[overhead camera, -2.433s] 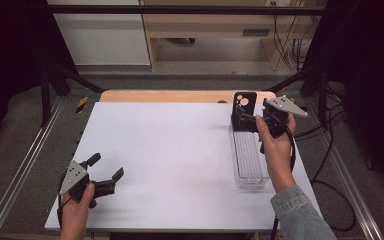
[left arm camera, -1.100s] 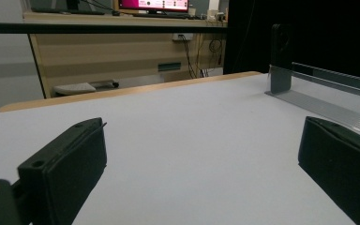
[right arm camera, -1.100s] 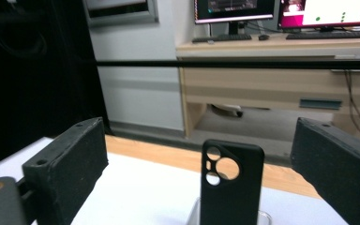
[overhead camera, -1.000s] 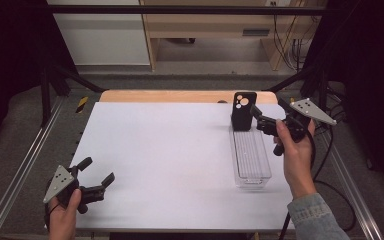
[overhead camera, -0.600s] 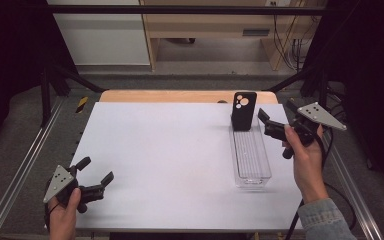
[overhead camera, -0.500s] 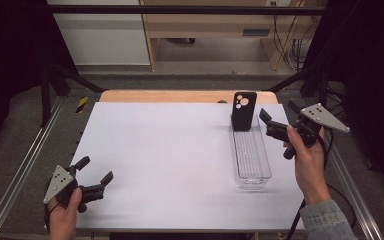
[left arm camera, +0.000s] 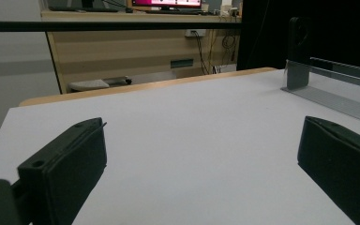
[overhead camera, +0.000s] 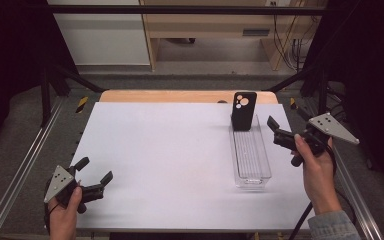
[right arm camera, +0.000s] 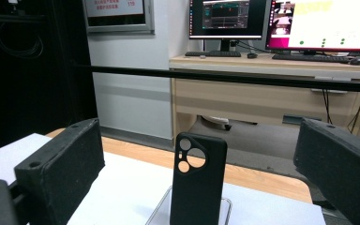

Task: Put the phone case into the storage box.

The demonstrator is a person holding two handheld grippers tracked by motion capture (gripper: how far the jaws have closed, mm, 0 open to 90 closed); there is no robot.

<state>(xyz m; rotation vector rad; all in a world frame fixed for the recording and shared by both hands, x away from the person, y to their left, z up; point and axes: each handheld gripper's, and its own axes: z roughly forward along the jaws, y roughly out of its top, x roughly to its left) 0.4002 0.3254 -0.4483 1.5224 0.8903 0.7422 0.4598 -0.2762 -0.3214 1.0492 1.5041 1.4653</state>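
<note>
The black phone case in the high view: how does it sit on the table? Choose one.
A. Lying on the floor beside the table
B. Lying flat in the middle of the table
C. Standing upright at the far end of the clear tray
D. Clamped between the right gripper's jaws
C: the phone case stands upright at the far end of the clear tray, while the right gripper is open beside it, apart from the case.

The right gripper [overhead camera: 279, 131] moves away from the phone case [overhead camera: 243, 110] and clear tray [overhead camera: 250, 157] toward the frame's right edge. The left gripper [overhead camera: 94, 172] slides down into the lower-left corner.
</note>
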